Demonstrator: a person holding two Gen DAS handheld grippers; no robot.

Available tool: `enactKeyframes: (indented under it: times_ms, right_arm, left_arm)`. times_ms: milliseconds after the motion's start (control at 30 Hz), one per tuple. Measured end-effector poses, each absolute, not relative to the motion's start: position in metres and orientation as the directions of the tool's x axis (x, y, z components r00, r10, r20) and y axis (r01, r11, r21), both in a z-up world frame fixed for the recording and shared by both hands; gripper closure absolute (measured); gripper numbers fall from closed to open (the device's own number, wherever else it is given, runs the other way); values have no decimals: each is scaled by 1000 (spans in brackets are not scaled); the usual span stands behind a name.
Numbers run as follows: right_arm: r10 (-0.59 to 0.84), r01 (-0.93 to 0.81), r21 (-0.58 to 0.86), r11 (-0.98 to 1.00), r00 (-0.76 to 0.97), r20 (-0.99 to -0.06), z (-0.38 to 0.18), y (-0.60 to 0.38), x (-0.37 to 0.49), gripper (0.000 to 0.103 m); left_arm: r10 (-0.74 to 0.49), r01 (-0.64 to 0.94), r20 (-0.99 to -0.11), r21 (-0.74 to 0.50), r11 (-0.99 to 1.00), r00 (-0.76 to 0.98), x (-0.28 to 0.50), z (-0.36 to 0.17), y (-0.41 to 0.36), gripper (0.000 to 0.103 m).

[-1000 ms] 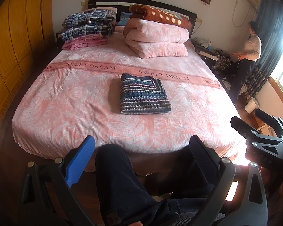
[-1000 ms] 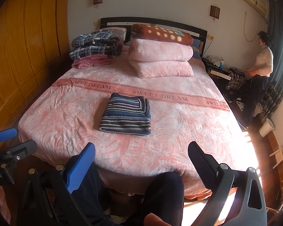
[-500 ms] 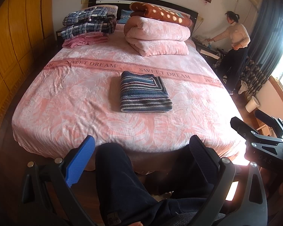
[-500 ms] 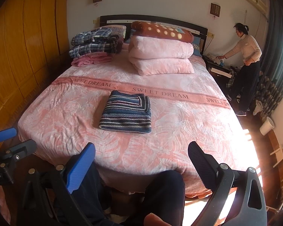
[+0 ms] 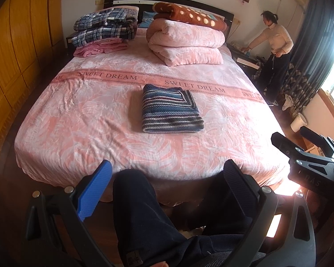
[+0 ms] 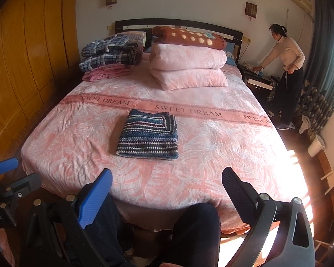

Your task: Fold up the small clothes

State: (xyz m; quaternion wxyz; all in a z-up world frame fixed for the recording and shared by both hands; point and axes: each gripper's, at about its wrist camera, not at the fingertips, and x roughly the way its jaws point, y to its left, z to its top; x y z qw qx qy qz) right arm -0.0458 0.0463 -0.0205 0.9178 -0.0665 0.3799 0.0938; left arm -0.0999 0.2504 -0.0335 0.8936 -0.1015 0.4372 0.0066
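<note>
Your left gripper (image 5: 167, 175) and right gripper (image 6: 167, 178) hang spread and empty, well short of the sweater (image 5: 170, 109); a one-sided grab could undo its fold.

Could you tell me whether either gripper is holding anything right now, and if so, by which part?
Nothing is held. The left gripper and right gripper are both open, short of the bed; the folded striped sweater lies untouched.

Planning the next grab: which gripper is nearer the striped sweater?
Neither clearly. Left gripper and right gripper both hang open off the foot of the bed, well short of the sweater.
</note>
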Motion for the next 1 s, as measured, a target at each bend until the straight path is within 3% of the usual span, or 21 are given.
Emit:
enactKeyframes:
  times_ms: [1000]
  right_arm:
    - [136,-282,-75,957,660,-739,-38,67,-41,4]
  left_arm:
    - [-53,-136,-796,-169,976,603,-96,-40,260,3]
